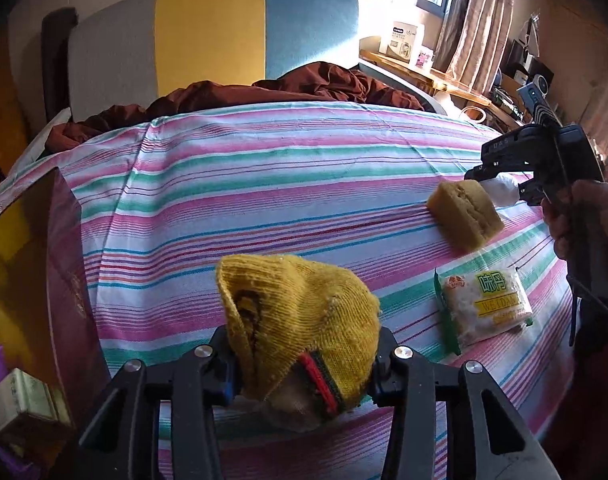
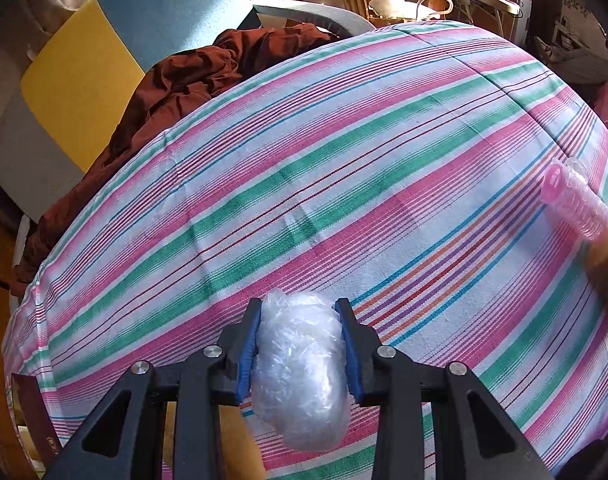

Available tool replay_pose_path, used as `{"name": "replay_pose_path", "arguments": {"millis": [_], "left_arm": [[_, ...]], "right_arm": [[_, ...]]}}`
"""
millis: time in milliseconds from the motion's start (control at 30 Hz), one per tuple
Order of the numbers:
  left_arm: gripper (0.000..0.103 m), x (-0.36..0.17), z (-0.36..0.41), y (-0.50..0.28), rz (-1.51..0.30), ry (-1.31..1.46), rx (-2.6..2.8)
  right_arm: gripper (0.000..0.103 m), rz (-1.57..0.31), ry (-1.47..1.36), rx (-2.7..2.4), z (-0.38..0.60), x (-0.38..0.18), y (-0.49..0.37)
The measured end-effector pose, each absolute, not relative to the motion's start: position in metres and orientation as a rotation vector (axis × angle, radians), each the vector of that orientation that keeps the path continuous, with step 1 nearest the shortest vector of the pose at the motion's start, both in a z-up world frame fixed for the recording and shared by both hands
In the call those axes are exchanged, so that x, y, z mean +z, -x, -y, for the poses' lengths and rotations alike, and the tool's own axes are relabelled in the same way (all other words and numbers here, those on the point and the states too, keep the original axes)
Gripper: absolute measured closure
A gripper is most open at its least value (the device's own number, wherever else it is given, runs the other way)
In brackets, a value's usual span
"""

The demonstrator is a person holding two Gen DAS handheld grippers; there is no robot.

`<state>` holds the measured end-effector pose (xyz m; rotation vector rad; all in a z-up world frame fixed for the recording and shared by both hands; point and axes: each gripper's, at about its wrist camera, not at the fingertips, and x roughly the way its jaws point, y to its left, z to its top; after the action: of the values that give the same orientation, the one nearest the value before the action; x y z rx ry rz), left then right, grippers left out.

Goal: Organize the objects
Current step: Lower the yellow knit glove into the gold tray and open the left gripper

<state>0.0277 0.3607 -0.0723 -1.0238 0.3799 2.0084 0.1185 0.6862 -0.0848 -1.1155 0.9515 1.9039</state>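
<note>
at the far left edge of the left wrist view stands a dark red box point(image 1: 64, 264), its open top facing this side, with a small pale carton point(image 1: 24, 404) lying just below it. judging by the task, that box is the likely place for things to go, and it lies to the left of both tools, nearer the left one.

next comes the left gripper point(image 1: 304, 376), pinching a yellow knitted sock point(image 1: 300, 312) between its blue pads; the sock stands up in a bunched peak above the jaws, over the striped sheet point(image 1: 264, 184).

further right on the sheet lie a yellow sponge block point(image 1: 465, 216), its long side running diagonally away toward the right gripper, and nearer, a sealed snack packet point(image 1: 485, 306), lying flat and apart from the sponge.

at the right, the right gripper point(image 2: 302, 360) is pressed together on a crumpled clear plastic bag point(image 2: 300, 372), the wad bulging out above and below the pads. beyond it, near the right edge, a pink ribbed tube point(image 2: 575, 200) rests on the sheet, untouched.
</note>
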Motion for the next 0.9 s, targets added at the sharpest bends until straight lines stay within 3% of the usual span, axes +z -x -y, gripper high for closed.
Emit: {"name": "replay_pose_path", "arguments": {"millis": [500,900], "left_arm": [[0.057,0.005,-0.276,-0.004,-0.329,0.926,2.251],[0.057,0.0,-0.116,0.07,-0.03,1.125,2.503]], "right_arm": [[0.068,-0.849,1.126,1.92,-0.677,-0.079,-0.11],[0.068,-0.752,1.096,1.953,-0.666,-0.065,-0.109]]}}
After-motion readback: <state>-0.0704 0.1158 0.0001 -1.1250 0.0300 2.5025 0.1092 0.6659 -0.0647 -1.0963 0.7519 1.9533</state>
